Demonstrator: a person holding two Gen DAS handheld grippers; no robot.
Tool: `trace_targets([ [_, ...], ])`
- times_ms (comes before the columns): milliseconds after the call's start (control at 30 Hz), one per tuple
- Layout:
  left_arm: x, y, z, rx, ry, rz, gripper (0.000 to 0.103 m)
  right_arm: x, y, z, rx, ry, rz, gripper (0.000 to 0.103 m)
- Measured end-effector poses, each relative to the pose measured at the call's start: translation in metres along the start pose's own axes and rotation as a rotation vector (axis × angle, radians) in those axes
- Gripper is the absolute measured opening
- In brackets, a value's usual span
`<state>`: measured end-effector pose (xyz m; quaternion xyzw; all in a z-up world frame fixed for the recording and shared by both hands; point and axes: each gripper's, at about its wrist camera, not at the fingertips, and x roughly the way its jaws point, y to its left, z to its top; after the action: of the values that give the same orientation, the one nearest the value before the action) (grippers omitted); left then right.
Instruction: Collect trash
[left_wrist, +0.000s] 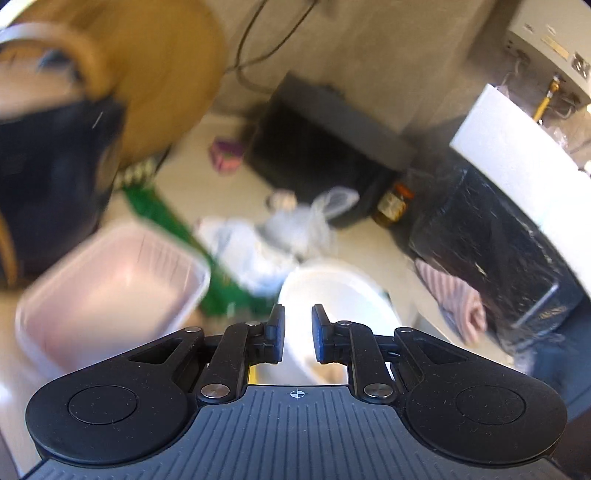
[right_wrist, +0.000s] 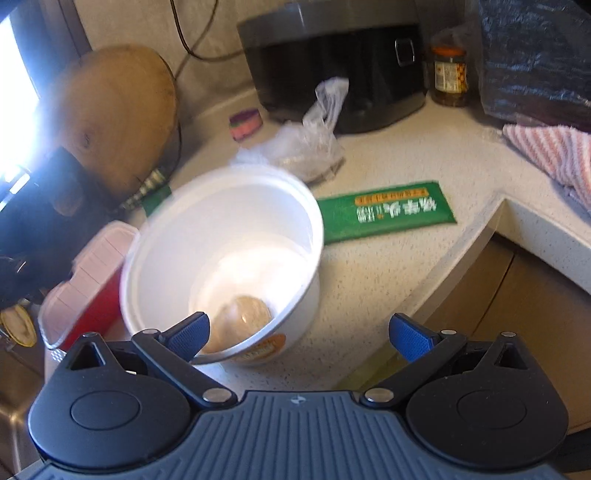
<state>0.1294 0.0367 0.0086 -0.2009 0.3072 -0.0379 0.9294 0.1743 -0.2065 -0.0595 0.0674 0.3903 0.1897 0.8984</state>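
- Bowl (right_wrist: 221, 251), white, tilted, centre frame on speckled bench (right_wrist: 388, 266), brown residue inside.
- Right gripper (right_wrist: 301, 332) spread wide; left blue pad just beside the bowl rim, contact unclear.
- Left gripper (left_wrist: 298, 332) narrowly parted, holding nothing, above the bowl (left_wrist: 332, 295).
- Green wrapper (right_wrist: 384, 212) right of bowl; plastic bag (right_wrist: 314, 136) behind.

White paper bowl (right_wrist: 221, 243): tilted, mouth toward camera, brownish residue at bottom, orange print on lower outer wall; base near worktop (right_wrist: 388, 266) front edge. Green flat wrapper (right_wrist: 384, 212): lies flat on worktop, white lettering, orange label, partly hidden behind bowl. Crumpled clear plastic bag (right_wrist: 314, 140): behind bowl, near wrapper. Clear plastic tray (right_wrist: 88, 273): ribbed walls, red below, just left of bowl.
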Motion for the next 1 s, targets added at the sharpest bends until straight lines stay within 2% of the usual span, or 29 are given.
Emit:
trace_targets([
  [100,0.035,-0.010,0.013,0.065,0.047,0.059,0.018,-0.021,-0.008,0.004,0.011,-0.084,0.019,0.103],
  [167,0.057,-0.012,0.013,0.090,0.084,0.113,0.018,-0.030,-0.016,0.007,0.016,-0.117,-0.006,0.103],
  [267,0.075,-0.017,0.006,0.132,0.097,0.183,0.018,-0.038,-0.036,0.010,0.035,-0.144,-0.061,0.103],
  [400,0.088,-0.015,-0.001,0.132,0.145,0.192,0.018,-0.031,-0.067,0.008,0.085,-0.057,-0.081,0.103],
  [500,0.092,-0.014,-0.005,0.135,0.175,0.189,0.018,-0.030,-0.062,0.009,0.010,-0.057,-0.147,0.103],
  [600,0.091,-0.015,-0.009,0.158,0.198,0.188,0.018,-0.034,-0.043,0.019,-0.091,-0.073,-0.147,0.103],
  [733,0.073,-0.012,-0.018,0.158,0.212,0.145,0.019,-0.046,-0.004,0.044,-0.307,-0.098,-0.061,0.103],
  [833,0.057,-0.008,-0.027,0.122,0.202,0.143,0.018,-0.043,0.024,0.065,-0.426,-0.011,0.065,0.103],
  [900,0.049,-0.002,-0.030,0.060,0.200,0.133,0.018,-0.032,0.042,0.078,-0.471,0.094,0.131,0.094],
  [967,0.043,0.005,-0.032,-0.004,0.195,0.117,0.018,-0.014,0.058,0.088,-0.478,0.222,0.177,0.067],
  [1000,0.038,0.009,-0.033,-0.039,0.188,0.111,0.018,-0.005,0.064,0.092,-0.479,0.280,0.187,0.059],
])
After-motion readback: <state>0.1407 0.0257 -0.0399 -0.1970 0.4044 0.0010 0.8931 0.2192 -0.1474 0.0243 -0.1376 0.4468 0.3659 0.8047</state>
